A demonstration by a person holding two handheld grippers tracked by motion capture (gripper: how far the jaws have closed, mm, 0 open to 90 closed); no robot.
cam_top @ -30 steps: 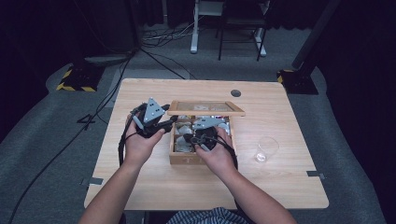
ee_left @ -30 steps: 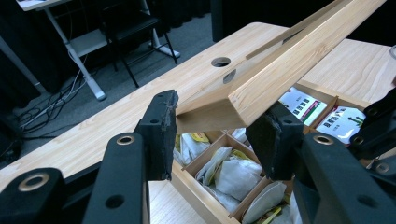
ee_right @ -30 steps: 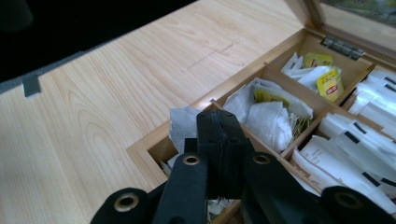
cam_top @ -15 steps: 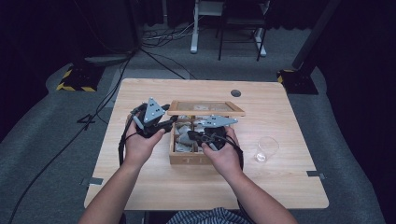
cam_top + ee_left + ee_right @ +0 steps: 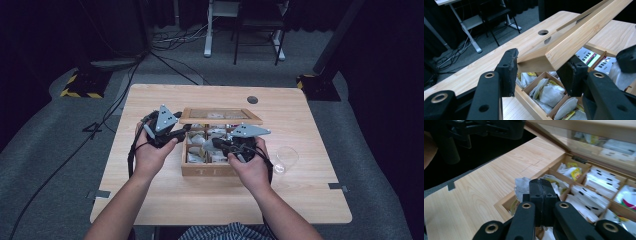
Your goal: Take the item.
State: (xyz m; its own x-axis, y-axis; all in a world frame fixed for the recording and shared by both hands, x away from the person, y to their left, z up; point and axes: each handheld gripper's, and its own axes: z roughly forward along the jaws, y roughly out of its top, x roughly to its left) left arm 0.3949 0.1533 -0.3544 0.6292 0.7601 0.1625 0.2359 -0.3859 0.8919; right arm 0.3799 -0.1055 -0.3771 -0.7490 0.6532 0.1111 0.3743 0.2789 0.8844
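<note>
Wooden table [image 5: 150, 200]: left tongs [image 5: 541, 72] loosely straddle the box lid [image 5: 574, 37]; right tongs [image 5: 543, 195], closed, pinch a teabag [image 5: 522, 185].

Overhead plus two close, box-sharing views

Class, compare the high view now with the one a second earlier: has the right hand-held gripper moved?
Yes. The right hand-held gripper, jaws shut, has shifted slightly rightward and back toward the person over the wooden tea box, whose front wall stays put.
</note>
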